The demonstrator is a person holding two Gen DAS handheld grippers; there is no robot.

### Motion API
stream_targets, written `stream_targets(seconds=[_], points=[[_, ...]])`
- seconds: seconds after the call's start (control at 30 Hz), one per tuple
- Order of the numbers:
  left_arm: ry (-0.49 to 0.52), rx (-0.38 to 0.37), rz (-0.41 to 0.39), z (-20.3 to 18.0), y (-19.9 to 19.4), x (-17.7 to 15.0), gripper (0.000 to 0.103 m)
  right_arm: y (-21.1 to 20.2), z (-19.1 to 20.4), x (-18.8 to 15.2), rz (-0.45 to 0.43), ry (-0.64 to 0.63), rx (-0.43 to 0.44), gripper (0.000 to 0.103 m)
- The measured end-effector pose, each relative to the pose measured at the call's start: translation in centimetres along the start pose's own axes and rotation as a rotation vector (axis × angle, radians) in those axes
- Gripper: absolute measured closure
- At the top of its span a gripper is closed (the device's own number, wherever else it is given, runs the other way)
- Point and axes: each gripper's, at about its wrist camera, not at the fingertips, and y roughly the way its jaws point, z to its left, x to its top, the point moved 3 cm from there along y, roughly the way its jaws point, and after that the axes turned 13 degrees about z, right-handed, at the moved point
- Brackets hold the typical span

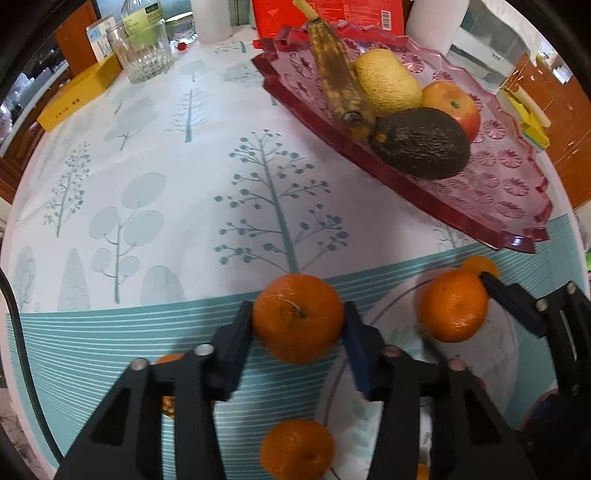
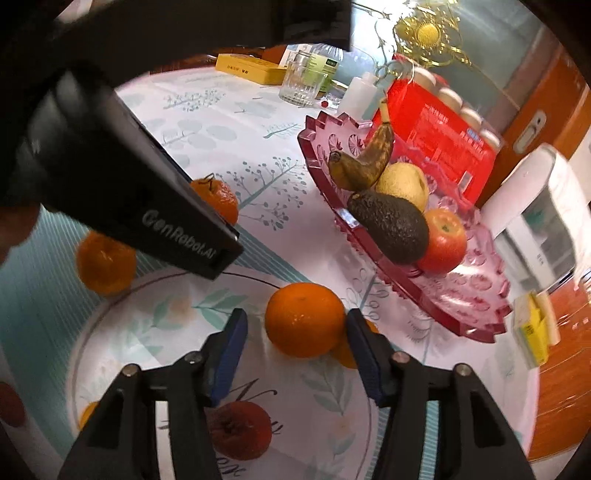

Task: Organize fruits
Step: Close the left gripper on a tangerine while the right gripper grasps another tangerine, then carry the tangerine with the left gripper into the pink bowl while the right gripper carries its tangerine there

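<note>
My left gripper [image 1: 298,314] is shut on an orange mandarin [image 1: 297,317] and holds it above the tablecloth. My right gripper [image 2: 295,330] is open around another mandarin [image 2: 304,319] over the white floral plate [image 2: 122,321]; its left pad stands clear of the fruit. That mandarin and the right gripper also show in the left wrist view [image 1: 453,309]. The pink glass tray [image 1: 491,192] holds a browned banana [image 1: 338,79], a yellow pear [image 1: 388,81], an avocado [image 1: 421,142] and a red apple [image 1: 456,105]. More mandarins lie nearby [image 2: 105,260], [image 1: 297,448].
A red fruit [image 2: 238,430] lies on the plate under my right gripper. At the table's far side stand a glass jar [image 1: 144,51], a yellow box [image 1: 79,98], a white bottle [image 1: 210,18] and a red carton [image 2: 436,136]. The left gripper's body [image 2: 122,184] crosses the right wrist view.
</note>
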Motion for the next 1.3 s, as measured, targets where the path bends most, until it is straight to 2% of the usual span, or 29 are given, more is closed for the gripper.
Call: stream_targets(seconds=[0.03, 0.1, 0.3, 0.53, 0.93, 1.3], points=[[0.002, 0.004, -0.002, -0.1, 0.0, 0.0, 0.059, 0.0, 0.0, 0.0, -0.001, -0.003, -0.022, 0.058], [0.002, 0.005, -0.006, -0.2, -0.1, -0.2, 0.059, -0.1, -0.2, -0.1, 0.003, 0.002, -0.009, 0.059], [-0.023, -0.004, -0.016, -0.2, -0.9, -1.6, 0.06, -0.6, -0.7, -0.3, 0.015, 0.034, 0.08, 0.06], [-0.046, -0.013, -0.059, -0.2, -3.2, -3.5, 0.06, -2.8, -1.5, -0.4, -0.012, 0.11, 0.156, 0.06], [-0.02, -0.041, -0.172, -2.2, -9.7, -4.7, 0.06, -6.8, -6.8, -0.9, -0.06, 0.3, 0.327, 0.06], [0.049, -0.043, -0.303, -5.4, -17.1, -2.6, 0.06, -11.9, -13.1, -0.8, -0.164, 0.404, 0.368, 0.06]])
